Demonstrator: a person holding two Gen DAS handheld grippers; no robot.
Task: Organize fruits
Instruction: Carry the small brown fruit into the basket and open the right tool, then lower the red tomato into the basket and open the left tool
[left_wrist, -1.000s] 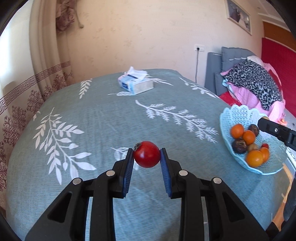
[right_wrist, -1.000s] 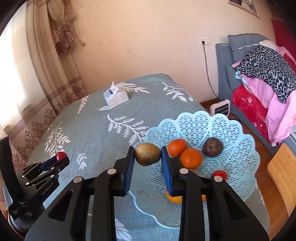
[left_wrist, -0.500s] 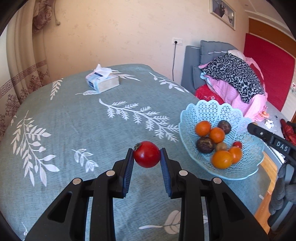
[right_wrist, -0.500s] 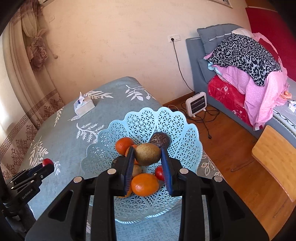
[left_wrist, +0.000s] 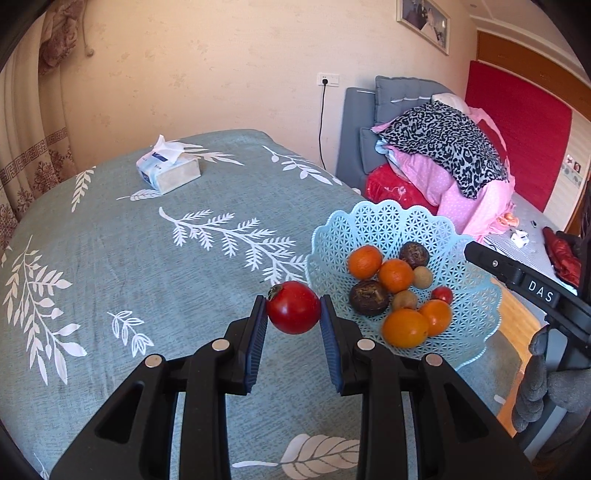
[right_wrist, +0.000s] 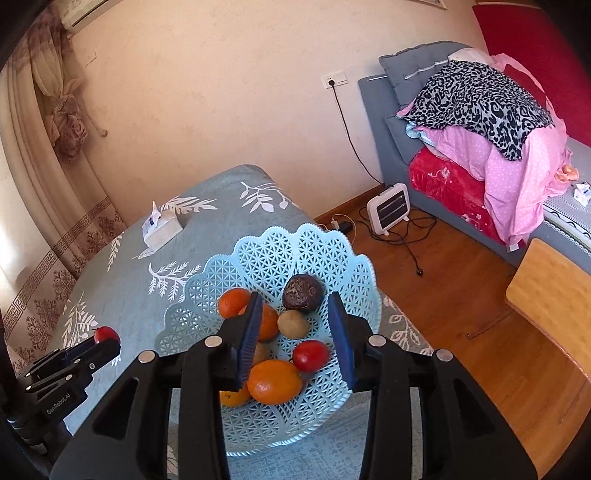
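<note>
My left gripper (left_wrist: 293, 319) is shut on a red tomato (left_wrist: 293, 307) and holds it above the cloth, just left of the light blue lattice basket (left_wrist: 402, 225). The basket holds several oranges (left_wrist: 395, 275), dark passion fruits (left_wrist: 368, 297), a small red fruit and brown kiwis (left_wrist: 422, 277). My right gripper (right_wrist: 295, 332) is open and empty above the basket (right_wrist: 295, 251). A brown kiwi (right_wrist: 293, 324) lies in the basket between its fingers. The left gripper with the tomato (right_wrist: 107, 334) shows at the left of the right wrist view.
A tissue box (left_wrist: 168, 171) sits at the far side of the teal leaf-print tablecloth (left_wrist: 110, 240). The basket stands near the table's right edge. Beyond are a wooden floor (right_wrist: 443, 314), a small heater (right_wrist: 388, 208), a sofa with piled bedding (right_wrist: 480, 110) and a wooden board (right_wrist: 550, 291).
My right gripper opened and let the brown kiwi go into the basket. My left gripper carried the tomato right, closer to the basket.
</note>
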